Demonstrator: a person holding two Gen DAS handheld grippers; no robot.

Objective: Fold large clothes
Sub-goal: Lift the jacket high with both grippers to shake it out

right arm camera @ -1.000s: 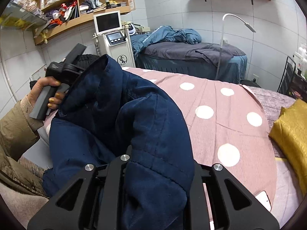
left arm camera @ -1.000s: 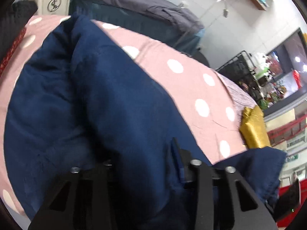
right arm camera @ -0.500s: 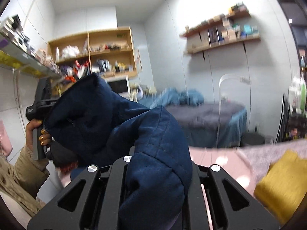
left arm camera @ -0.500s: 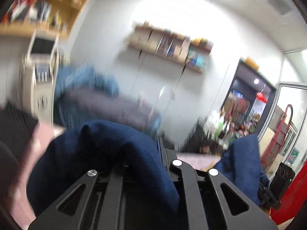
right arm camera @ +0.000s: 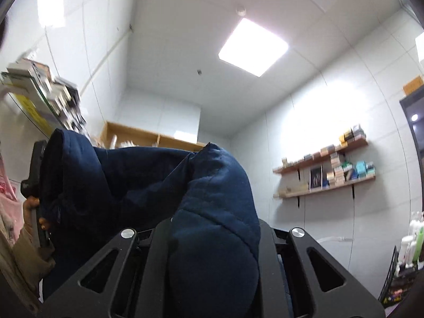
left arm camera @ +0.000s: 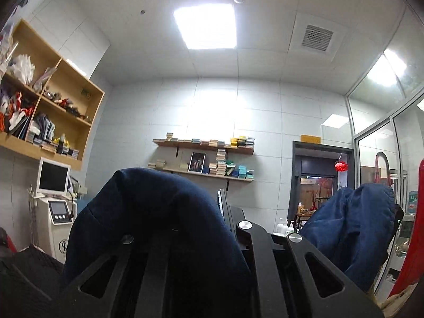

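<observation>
A large navy padded garment (left arm camera: pixel 159 206) hangs lifted in the air between both grippers. In the left wrist view, my left gripper (left arm camera: pixel 185 228) is shut on a bunched fold that covers its fingertips. Another part of the garment (left arm camera: pixel 352 228) rises at the right, where the right gripper's black body (left arm camera: pixel 397 220) shows behind it. In the right wrist view, my right gripper (right arm camera: pixel 212 225) is shut on a thick fold of the navy garment (right arm camera: pixel 217 190). The cloth stretches left to the left gripper (right arm camera: pixel 35 169), which a person's hand (right arm camera: pixel 31 204) holds.
Both cameras tilt up at the walls and ceiling. A white machine with a screen (left arm camera: pixel 54 206) and wooden cubby shelves (left arm camera: pixel 61 100) stand at the left. Wall shelves of books (left arm camera: pixel 206 159) face me, and a dark doorway (left arm camera: pixel 320 182) and bottles (left arm camera: pixel 286 225) are at the right.
Both grippers have risen and tilted upward, carrying the navy garment off the pink polka-dot bed. The bed has dropped out of both views.
</observation>
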